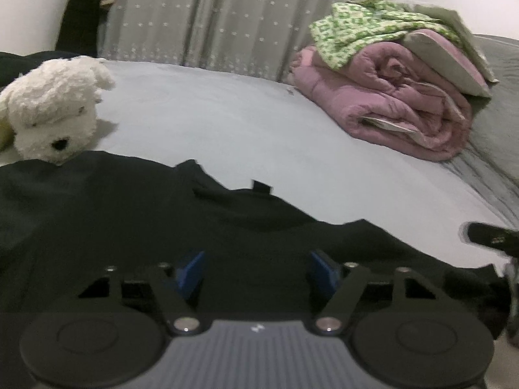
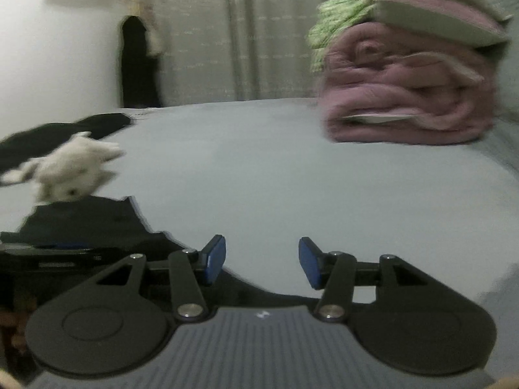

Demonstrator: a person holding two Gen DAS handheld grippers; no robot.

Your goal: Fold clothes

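A black garment (image 1: 129,210) lies spread flat on the pale grey bed sheet (image 1: 243,123), its collar with a small tag at the far edge. My left gripper (image 1: 258,272) hovers low over its near part, with the blue pads (image 1: 191,272) apart and only flat fabric beneath them. In the right wrist view the garment's edge (image 2: 97,223) shows at the lower left. My right gripper (image 2: 262,261) stands open above bare sheet just beside that edge, nothing between its pads. A dark part of it shows at the right edge of the left wrist view.
A white plush dog (image 1: 52,110) lies at the garment's far left corner. A rolled pink quilt (image 1: 389,97) with a green patterned cloth (image 1: 356,29) on top sits at the back right. Grey curtains (image 1: 211,16) hang behind the bed. More black cloth (image 2: 65,133) lies at the far left.
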